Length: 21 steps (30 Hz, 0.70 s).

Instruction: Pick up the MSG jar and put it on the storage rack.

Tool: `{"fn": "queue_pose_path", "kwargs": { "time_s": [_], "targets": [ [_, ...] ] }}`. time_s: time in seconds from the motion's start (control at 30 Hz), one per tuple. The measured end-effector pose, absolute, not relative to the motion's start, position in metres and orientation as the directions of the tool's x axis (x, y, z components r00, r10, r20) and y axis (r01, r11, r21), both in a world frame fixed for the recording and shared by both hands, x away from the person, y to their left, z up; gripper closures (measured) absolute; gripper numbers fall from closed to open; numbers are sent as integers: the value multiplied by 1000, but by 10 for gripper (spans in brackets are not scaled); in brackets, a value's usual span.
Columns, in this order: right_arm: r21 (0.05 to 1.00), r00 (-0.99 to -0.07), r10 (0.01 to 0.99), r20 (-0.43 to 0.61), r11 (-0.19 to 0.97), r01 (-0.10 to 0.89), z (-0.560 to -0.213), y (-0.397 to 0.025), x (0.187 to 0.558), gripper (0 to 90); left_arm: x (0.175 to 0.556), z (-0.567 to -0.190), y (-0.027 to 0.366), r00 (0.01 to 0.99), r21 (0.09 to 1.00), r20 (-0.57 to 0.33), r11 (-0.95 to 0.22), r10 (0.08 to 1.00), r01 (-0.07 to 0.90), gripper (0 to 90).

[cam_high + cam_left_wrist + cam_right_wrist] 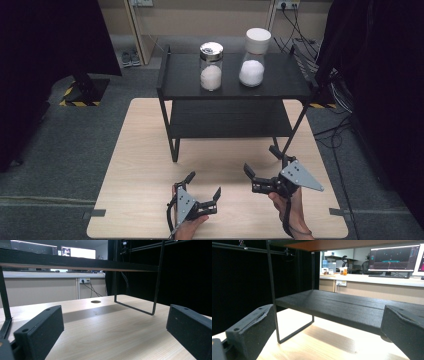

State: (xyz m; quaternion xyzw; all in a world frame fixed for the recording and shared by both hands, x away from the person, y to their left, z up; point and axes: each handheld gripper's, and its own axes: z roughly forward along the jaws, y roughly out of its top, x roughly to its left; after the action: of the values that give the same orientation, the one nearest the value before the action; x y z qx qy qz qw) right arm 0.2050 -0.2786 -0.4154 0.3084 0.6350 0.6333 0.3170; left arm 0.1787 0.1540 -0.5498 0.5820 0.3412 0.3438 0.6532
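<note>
Nearest me, I see my left gripper (203,191) low at the front edge of the pale wooden surface (135,165), held in a hand (189,227) that comes in from the bottom; its jaws stand wide apart with nothing between them, pointing forward toward the rack. In the left gripper view those jaws sit just above the wood, with one thin leg loop of the rack ahead of them. My right gripper (261,162) sits a little farther forward and to the right, the right hand (291,205) wrapped around its handle and the wrist angled so the grey plate tilts up to the right; its jaws are also spread wide and hold nothing. In the right gripper view they aim at the lower shelf (352,307), close in front. Beyond both grippers stands the black two-tier rack (235,82) at the far half of the surface. On its top shelf, well apart from both grippers, stand a glass jar with a shiny metal lid (211,66) and, beside it to the right, a jar with a white lid (253,57), each partly filled with white powder.
</note>
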Motion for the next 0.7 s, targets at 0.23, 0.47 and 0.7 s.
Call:
{"fn": "queue_pose_path", "kwargs": {
  "time_s": [0.23, 0.47, 0.7],
  "targets": [
    [1000, -598, 801, -27, 20, -18, -439, -277, 196, 2, 179, -550, 154, 531, 995, -45, 86, 846, -52, 6],
    [1000, -590, 807, -24, 30, 1, -462, -273, 190, 2, 179, -550, 154, 531, 995, -45, 86, 846, -52, 6],
    [1000, -589, 808, -14, 23, 9, -477, -271, 188, 2, 179, -550, 154, 530, 995, -45, 86, 847, -52, 6]
  ]
}}
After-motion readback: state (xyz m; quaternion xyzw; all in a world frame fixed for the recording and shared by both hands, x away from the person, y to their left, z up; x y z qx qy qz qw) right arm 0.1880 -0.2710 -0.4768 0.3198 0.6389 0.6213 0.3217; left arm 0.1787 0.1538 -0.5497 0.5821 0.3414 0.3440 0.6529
